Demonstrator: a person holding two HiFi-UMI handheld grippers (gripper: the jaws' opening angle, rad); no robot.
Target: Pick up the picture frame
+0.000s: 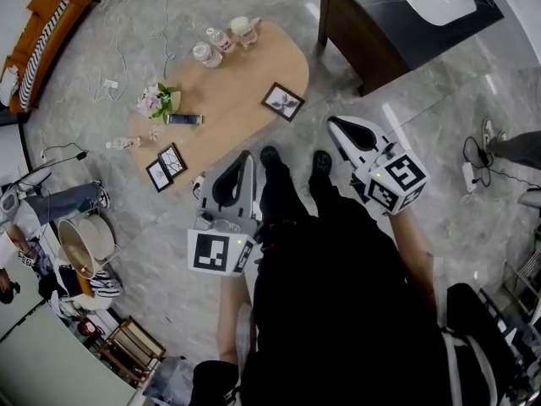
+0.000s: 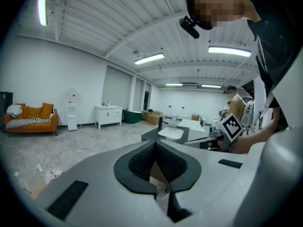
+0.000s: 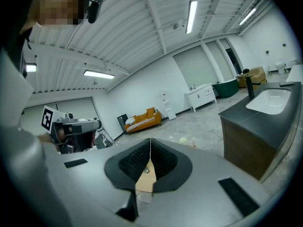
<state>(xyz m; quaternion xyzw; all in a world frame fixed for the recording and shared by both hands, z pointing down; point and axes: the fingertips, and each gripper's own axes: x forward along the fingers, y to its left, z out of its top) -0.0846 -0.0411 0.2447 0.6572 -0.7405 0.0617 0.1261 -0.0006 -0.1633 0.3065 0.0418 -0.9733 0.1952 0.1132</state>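
Floor (image 1: 331,98) open beside table (image 1: 228,91); picture frame (image 1: 283,101) near edge.

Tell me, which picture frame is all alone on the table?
The frame at the table's right edge, showing a leafy sprig. The other two frames lie side by side at the left end.

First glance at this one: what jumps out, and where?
The left gripper and right gripper dominate the middle of the head view, both with jaws shut and empty, short of the table. Ahead lies an oval wooden table with a dark picture frame near its right edge, two more frames at its near left end, and flowers between.
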